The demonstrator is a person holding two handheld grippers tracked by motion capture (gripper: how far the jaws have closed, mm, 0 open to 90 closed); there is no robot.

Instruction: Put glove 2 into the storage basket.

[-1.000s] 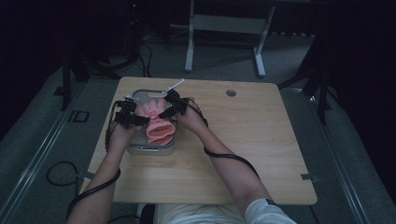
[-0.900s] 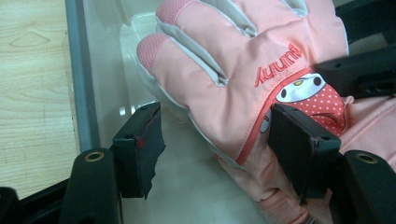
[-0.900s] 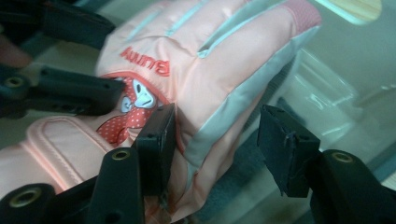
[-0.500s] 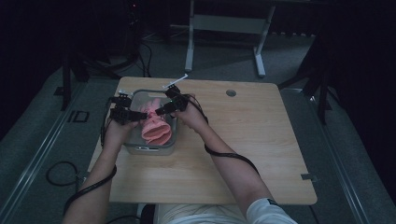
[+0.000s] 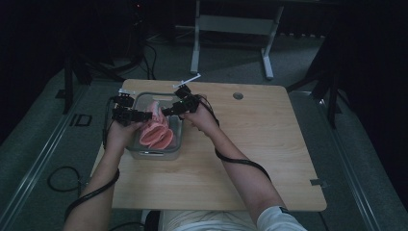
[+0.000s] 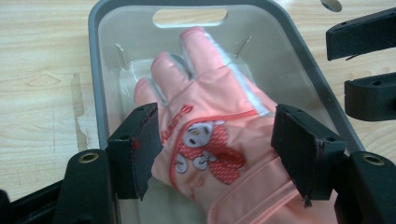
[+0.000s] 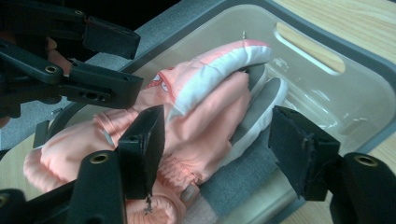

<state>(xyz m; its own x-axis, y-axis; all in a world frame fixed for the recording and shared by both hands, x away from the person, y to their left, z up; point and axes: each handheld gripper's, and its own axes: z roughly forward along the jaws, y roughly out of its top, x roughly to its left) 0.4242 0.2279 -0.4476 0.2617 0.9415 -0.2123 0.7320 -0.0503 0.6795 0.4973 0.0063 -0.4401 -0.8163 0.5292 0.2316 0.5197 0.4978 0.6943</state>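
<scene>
A: High view. Clear plastic bin with a grey rim (image 5: 177,126) sits at the table's far left part. Pink padded child's gloves (image 5: 156,131) lie inside it. Left gripper (image 5: 140,116) and right gripper (image 5: 167,110) hover above the bin, one at each side.

B: Left gripper view?

A: Jaws spread, nothing pinched. The pink glove with a cartoon patch and silver-trimmed fingers (image 6: 205,135) lies between and below the pads, fingers toward the bin's far handle slot (image 6: 190,17). The left pad looks just at the glove's edge; contact cannot be settled.

B: Right gripper view?

A: Jaws spread here too, and they have just been opening; the gloves (image 7: 201,126) lie below the gap, unheld, one atop the other, cuffs near the camera.

B: Advice for the step?

A: Judgement: the release looks done. Lift both straight up, jaws wide, so no pad snags the fabric or drags a glove over the rim.
</scene>
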